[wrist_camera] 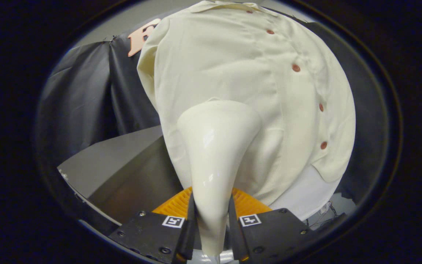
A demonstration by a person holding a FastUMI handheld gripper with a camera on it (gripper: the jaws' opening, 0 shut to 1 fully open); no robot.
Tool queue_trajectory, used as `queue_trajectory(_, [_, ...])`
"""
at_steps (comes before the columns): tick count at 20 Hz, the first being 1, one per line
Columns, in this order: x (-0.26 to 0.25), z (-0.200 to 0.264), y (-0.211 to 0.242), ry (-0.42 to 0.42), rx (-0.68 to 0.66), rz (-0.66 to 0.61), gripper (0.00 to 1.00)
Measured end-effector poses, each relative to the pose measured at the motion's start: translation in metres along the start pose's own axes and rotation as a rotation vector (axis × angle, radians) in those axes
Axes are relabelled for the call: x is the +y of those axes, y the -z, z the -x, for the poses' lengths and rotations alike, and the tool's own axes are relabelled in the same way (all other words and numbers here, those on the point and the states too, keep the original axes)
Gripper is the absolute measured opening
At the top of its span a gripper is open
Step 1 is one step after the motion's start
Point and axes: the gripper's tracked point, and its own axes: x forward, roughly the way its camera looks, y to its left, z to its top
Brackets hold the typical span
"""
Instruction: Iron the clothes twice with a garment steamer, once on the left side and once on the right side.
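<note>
Clamped between both fingers of my gripper (211,234) is the handle of a glossy cream-white garment steamer (216,146), which widens ahead of the fingers into a broad head. Its head sits against, or just short of, the hanging cream button-front shirt (233,66); I cannot tell whether it touches the cloth. It meets the shirt low down, on the panel to the left of the row of reddish buttons (296,68), which runs up the fabric off to the right of the steamer. Just under the handle, near the fingers, I see a ribbed orange plastic piece (174,205), and a grey surface (108,161) lies off to the left. I judge one pass on the left side is in hand; nothing shows whether either side is finished.
</note>
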Motion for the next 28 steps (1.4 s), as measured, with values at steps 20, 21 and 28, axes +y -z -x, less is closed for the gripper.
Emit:
queue_trajectory(20, [-0.017, -0.012, 0.085, -0.041, 0.2, -0.034, 0.41])
queue_trajectory(21, [-0.016, -0.008, 0.081, -0.048, 0.194, -0.024, 0.41])
queue_trajectory(28, [0.001, 0.038, -0.024, -0.068, 0.042, 0.097, 0.4])
